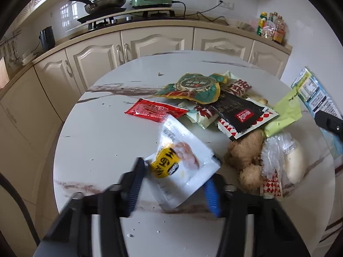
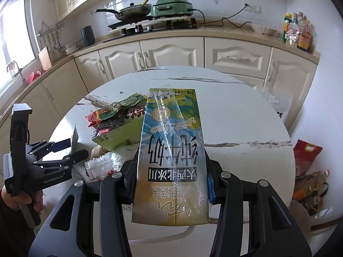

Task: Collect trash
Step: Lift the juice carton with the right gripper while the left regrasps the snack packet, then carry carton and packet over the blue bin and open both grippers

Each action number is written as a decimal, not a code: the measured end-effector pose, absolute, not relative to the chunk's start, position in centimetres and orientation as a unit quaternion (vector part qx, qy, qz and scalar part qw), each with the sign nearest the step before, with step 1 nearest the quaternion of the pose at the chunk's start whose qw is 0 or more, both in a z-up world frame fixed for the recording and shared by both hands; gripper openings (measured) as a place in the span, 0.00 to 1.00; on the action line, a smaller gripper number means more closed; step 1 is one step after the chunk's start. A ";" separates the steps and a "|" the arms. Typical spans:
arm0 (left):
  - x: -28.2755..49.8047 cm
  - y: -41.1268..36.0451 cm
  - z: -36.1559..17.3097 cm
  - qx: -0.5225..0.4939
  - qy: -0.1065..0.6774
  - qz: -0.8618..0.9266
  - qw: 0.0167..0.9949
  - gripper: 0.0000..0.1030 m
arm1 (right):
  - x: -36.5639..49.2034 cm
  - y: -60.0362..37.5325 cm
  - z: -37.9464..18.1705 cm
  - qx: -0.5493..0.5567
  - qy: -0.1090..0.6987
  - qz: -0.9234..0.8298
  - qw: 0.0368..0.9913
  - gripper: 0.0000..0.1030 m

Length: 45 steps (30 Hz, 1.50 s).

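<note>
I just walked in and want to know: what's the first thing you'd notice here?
A milk carton fills the middle of the right wrist view, clamped in the right tongs above the round marble table. On the table's right half lies a heap of wrappers with ginger in front. The left tongs straddle a white packet near the front edge.

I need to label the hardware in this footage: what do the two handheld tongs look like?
Both tongs are black, angular plastic linkages with silver round pivot bolts and ribbed blue pads. The left tongs carry white lettering on the body and a tall black block on top. The right tongs show the same build.
</note>
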<state>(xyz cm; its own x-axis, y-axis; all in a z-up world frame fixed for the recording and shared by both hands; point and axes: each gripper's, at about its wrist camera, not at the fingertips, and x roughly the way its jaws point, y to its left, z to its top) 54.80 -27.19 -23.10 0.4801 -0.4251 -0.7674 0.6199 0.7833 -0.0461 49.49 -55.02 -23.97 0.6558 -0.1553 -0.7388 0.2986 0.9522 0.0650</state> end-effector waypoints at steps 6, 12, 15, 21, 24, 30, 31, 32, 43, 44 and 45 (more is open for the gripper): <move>54.7 -25.4 -22.7 0.081 0.409 -0.320 0.851 0.07 | 49.4 -54.7 -23.4 0.085 0.392 -0.124 0.907 0.43; 53.4 -22.2 -20.7 0.047 0.389 -0.333 0.858 0.07 | 49.5 -52.6 -21.8 0.067 0.385 -0.115 0.913 0.43; 52.3 -19.7 -19.2 0.033 0.373 -0.338 0.864 0.07 | 49.8 -50.5 -20.7 0.050 0.379 -0.103 0.918 0.43; 49.9 -12.6 -17.0 0.017 0.347 -0.320 0.882 0.07 | 51.7 -43.6 -19.5 0.009 0.375 -0.052 0.926 0.43; 49.4 -7.7 -16.9 0.008 0.346 -0.292 0.892 0.06 | 53.6 -38.7 -20.0 -0.014 0.381 -0.006 0.924 0.43; 49.7 2.8 -19.8 -0.005 0.383 -0.210 0.900 0.06 | 58.2 -27.5 -23.5 -0.054 0.413 0.098 0.904 0.43; 49.8 4.2 -20.5 -0.008 0.390 -0.197 0.900 0.06 | 59.0 -25.4 -24.4 -0.061 0.422 0.117 0.897 0.43; 50.0 5.8 -21.6 -0.013 0.402 -0.186 0.897 0.06 | 59.6 -23.5 -25.4 -0.066 0.429 0.134 0.891 0.43; 56.3 11.2 -36.9 -0.061 0.556 -0.151 0.815 0.06 | 65.5 -13.1 -43.1 -0.109 0.560 0.185 0.800 0.43; 56.9 11.0 -38.0 -0.061 0.564 -0.153 0.809 0.06 | 66.0 -12.9 -44.8 -0.108 0.575 0.184 0.790 0.43; 57.6 10.8 -39.2 -0.062 0.571 -0.156 0.803 0.06 | 66.4 -12.9 -47.2 -0.104 0.595 0.183 0.776 0.43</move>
<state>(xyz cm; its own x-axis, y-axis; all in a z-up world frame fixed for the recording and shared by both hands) 57.65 10.83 -39.15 0.2986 -0.3218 -0.8985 0.1803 0.9435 -0.2781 66.45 -12.94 -47.15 0.2247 0.1611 -0.9610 -0.4078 0.9113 0.0575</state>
